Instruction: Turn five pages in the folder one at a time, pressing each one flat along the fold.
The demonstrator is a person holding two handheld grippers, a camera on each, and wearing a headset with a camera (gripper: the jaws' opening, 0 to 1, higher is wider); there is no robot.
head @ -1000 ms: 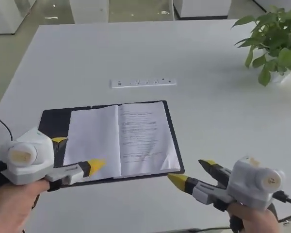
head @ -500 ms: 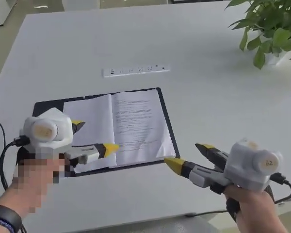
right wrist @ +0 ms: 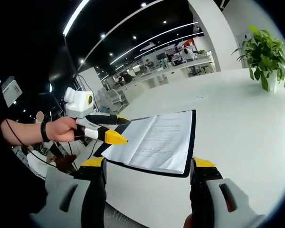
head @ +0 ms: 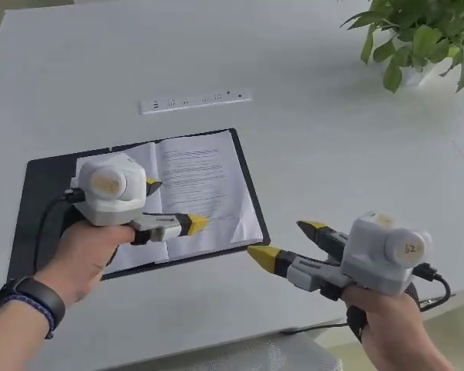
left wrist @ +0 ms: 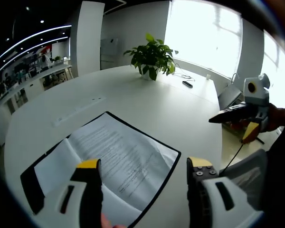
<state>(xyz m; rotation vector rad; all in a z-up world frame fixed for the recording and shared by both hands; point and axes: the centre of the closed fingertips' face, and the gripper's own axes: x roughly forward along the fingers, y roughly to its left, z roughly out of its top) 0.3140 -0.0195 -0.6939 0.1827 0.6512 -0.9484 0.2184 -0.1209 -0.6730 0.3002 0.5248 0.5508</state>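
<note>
The white tabletop (head: 332, 154) and the open black folder (head: 243, 182) lying flat on it are placed as they were a second ago; the head view has merely swung. The left claw (head: 175, 205) has travelled from the folder's near-left edge to hover over its left page, jaws spread wide and holding nothing. The right claw (head: 281, 238) stays over bare tabletop just off the folder's near-right corner, likewise released.

The plant (head: 417, 35) is cut off by the frame's top-right corner. The left hand (head: 85, 255) and its claw cover much of the left page. The print is too small to read, as are the sockets of the power strip (head: 195, 100).
</note>
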